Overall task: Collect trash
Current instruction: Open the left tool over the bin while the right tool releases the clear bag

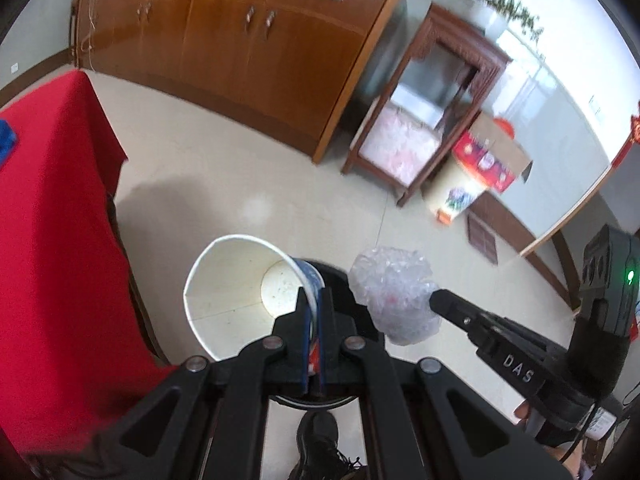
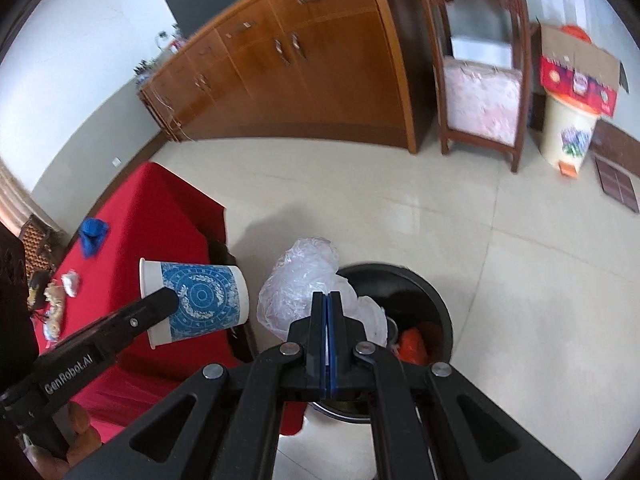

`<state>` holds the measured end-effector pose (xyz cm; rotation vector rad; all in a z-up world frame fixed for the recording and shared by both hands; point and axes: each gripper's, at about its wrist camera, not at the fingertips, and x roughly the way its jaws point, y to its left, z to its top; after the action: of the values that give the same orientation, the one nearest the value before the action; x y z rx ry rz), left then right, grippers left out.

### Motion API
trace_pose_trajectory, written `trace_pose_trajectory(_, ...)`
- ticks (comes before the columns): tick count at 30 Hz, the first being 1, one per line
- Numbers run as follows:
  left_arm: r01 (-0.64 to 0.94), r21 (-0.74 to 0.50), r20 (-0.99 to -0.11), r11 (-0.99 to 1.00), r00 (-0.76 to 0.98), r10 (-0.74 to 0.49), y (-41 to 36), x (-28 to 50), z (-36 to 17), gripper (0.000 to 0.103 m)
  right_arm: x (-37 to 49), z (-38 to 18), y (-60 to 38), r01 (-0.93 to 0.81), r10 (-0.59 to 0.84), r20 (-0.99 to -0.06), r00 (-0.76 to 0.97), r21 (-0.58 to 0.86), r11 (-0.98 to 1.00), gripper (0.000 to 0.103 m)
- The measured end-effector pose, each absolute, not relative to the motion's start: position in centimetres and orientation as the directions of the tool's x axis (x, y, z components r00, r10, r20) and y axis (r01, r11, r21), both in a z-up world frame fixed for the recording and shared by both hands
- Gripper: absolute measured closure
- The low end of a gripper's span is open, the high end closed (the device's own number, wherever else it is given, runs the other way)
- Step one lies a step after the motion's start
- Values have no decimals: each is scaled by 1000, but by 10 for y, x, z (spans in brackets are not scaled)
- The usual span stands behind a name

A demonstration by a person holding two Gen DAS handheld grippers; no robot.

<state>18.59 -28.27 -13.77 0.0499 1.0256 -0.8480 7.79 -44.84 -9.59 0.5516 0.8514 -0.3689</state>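
Over the bin (image 2: 420, 292), both grippers angle down, loaded.

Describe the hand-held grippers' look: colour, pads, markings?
Both are black scissor linkages with silver pivot pins and blue pads. The left hand-held gripper reads "GenRobot.AI" on its side; the right hand-held gripper reads "DAS" and carries a camera block with a green light.

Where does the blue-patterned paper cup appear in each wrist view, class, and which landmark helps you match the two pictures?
Left wrist view: paper cup at lower centre, open mouth facing the camera, clamped in the left gripper.
Right wrist view: paper cup at lower left, lying sideways over the red tablecloth.
Shared landmark: the wooden cabinet.
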Motion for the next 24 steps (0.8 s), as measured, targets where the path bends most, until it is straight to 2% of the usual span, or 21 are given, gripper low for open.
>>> trace_pose_trajectory(9, 625, -325, -853, 710, 131, -506, -321, 188, -199, 100, 100, -152, -487, 586, -51, -869, 492, 287, 758, 102)
trace_pose_trajectory(11, 621, -322, -868, 714, 109, -485, -326, 189, -209, 96, 108, -163, -493, 590, -44, -886, 462, 270, 760, 101)
trace_pose_trajectory(12, 619, -325, -875, 715, 90, -476, -329, 190, -213, 89, 112, -169, -495, 598, -38, -897, 440, 261, 758, 101)
trace_pose_trajectory(13, 614, -330, -883, 717, 66, -464, -332, 192, -218, 77, 114, -173, -497, 602, -31, -900, 435, 265, 754, 101)
trace_pose_trajectory(14, 613, -332, -889, 717, 51, -456, -334, 193, -220, 69, 115, -176, -498, 605, -27, -902, 432, 268, 750, 98)
trace_pose_trajectory(15, 613, -331, -891, 718, 47, -451, -335, 192, -221, 55, 117, -177, -499, 609, -31, -905, 425, 260, 749, 92)
trace_pose_trajectory(16, 615, -328, -890, 718, 53, -452, -336, 192, -219, 46, 118, -177, -501, 615, -41, -906, 422, 252, 747, 84)
trace_pose_trajectory(17, 617, -325, -889, 717, 60, -454, -335, 191, -218, 43, 118, -175, -501, 621, -52, -904, 425, 249, 743, 63)
trace_pose_trajectory(18, 620, -319, -889, 717, 67, -454, -335, 190, -216, 42, 118, -174, -501, 625, -60, -901, 430, 248, 741, 51)
trace_pose_trajectory(24, 617, -295, -870, 729, 142, -472, -320, 189, -192, 42, 106, -148, -501, 650, -134, -870, 474, 243, 720, 51)
